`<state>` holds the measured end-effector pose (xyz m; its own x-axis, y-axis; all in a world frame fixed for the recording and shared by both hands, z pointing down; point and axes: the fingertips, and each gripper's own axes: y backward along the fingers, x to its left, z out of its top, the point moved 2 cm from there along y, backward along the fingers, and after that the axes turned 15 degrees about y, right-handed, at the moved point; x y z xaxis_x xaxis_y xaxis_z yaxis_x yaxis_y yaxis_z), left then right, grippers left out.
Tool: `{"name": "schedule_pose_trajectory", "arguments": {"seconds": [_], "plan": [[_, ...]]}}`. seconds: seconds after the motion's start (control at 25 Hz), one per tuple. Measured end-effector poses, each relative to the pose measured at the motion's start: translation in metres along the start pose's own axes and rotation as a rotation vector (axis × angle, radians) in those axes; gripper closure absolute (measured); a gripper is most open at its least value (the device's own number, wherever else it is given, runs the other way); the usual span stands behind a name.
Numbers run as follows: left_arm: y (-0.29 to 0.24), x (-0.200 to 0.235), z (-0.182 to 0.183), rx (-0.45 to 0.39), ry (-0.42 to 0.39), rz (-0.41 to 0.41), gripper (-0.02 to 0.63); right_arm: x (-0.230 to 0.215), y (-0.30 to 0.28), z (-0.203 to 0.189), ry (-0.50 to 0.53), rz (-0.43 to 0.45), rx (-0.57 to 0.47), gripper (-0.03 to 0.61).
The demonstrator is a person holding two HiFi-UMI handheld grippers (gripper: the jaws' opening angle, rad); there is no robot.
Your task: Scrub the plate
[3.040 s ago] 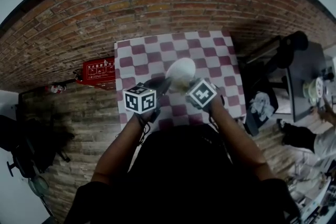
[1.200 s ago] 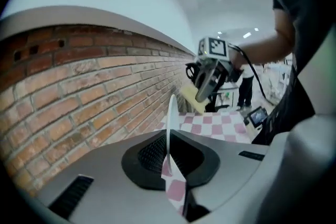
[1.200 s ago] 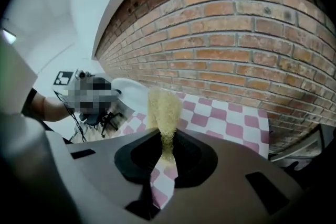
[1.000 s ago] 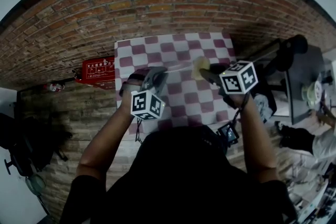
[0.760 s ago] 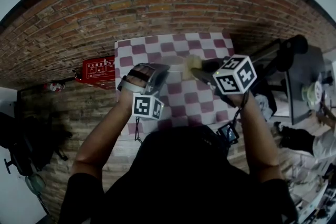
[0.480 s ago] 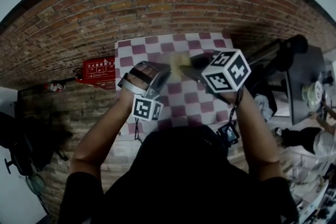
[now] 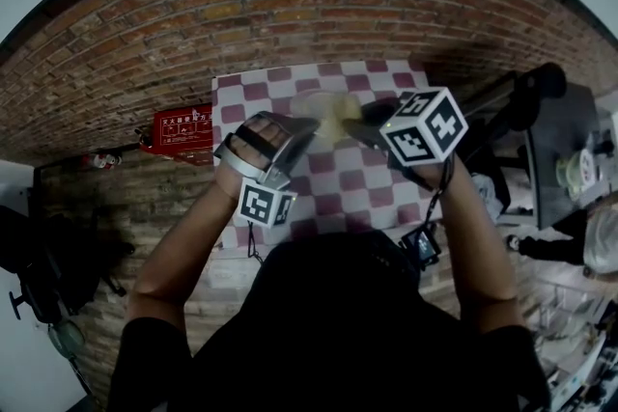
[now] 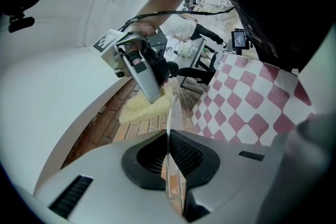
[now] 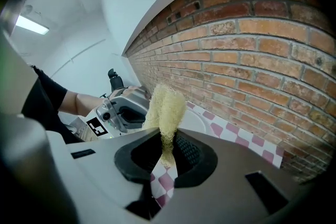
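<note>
The left gripper (image 8: 169, 165) is pressed shut on the rim of the white plate (image 8: 172, 108), which it has lifted and rolled over the last second. The right gripper (image 9: 165, 157), pinching the yellow scrubber (image 9: 165, 105), has swung in to the plate's face, so scrubbing looks about to resume. Below lies the checked table (image 7: 372, 198), with the brick wall (image 7: 290, 5) behind and a red box (image 7: 179, 130) aside. Nothing blocks the stroke.
</note>
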<state>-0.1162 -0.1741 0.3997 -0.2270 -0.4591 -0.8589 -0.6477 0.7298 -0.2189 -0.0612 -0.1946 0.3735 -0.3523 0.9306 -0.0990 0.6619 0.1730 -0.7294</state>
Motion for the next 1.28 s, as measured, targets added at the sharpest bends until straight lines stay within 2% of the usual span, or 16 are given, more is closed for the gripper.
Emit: {"name": "schedule_pose_trajectory", "arguments": {"seconds": [0.32,0.52,0.64,0.76,1.08,1.28], "plan": [[0.010,0.005,0.015,-0.080,-0.003,0.014,0.594,-0.052,0.019,-0.048,-0.104,-0.105,0.053,0.532],[0.014,0.002,0.033,-0.147,-0.019,0.001,0.591,-0.078,0.012,-0.059,-0.125,-0.149,0.092,0.532],[0.015,0.003,0.043,-0.181,-0.066,0.002,0.589,-0.083,0.002,-0.053,-0.099,-0.147,0.111,0.532],[0.015,0.002,0.053,-0.207,-0.080,-0.007,0.588,-0.082,-0.007,-0.041,-0.061,-0.139,0.123,0.532],[0.014,-0.007,0.067,-0.236,-0.081,-0.035,0.586,-0.050,-0.028,0.005,0.060,-0.063,0.096,0.532],[0.014,0.000,0.060,-0.226,-0.052,-0.034,0.588,-0.019,-0.018,0.033,0.093,-0.007,0.026,0.532]]}}
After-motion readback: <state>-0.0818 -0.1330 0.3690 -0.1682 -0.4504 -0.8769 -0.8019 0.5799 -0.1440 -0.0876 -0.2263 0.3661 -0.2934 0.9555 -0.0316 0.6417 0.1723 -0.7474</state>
